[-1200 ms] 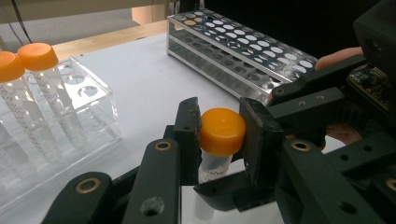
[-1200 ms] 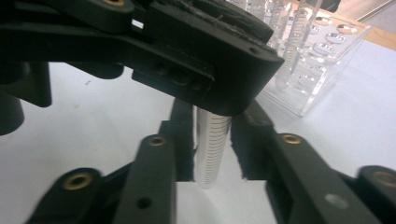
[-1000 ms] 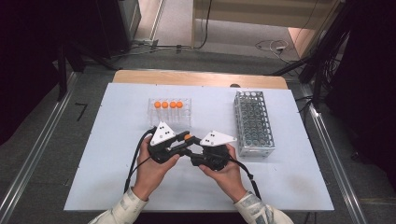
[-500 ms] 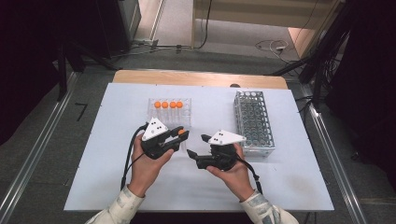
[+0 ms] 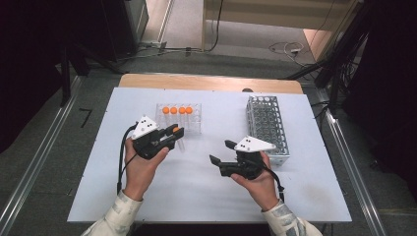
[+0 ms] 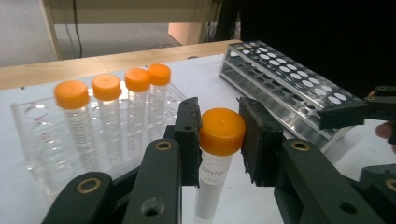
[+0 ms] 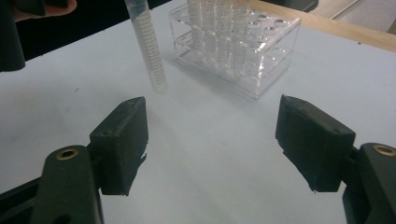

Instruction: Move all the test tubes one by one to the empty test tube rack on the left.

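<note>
High view: on the white table (image 5: pixel 206 196), the left gripper (image 5: pixel 173 133) is clamped on a clear plastic tube with an orange cap (image 5: pixel 176 130), held just in front of a clear acrylic rack (image 5: pixel 194 125) carrying four orange-capped tubes. The right gripper (image 5: pixel 222 152), jaws spread with nothing between them, sits beside a grey metal mesh rack (image 5: pixel 268 123).

Left gripper view: both black pads press the orange cap (image 6: pixel 222 131); the tube hangs upright beneath. The clear rack (image 6: pixel 37 140) stands behind to the left, the metal rack (image 6: pixel 280 79) to the right.

Right gripper view: the jaws have just been opening and stand wide apart, empty, over bare table (image 7: pixel 210 154). The held tube (image 7: pixel 149 46) hangs near the clear rack (image 7: pixel 252 51).
</note>
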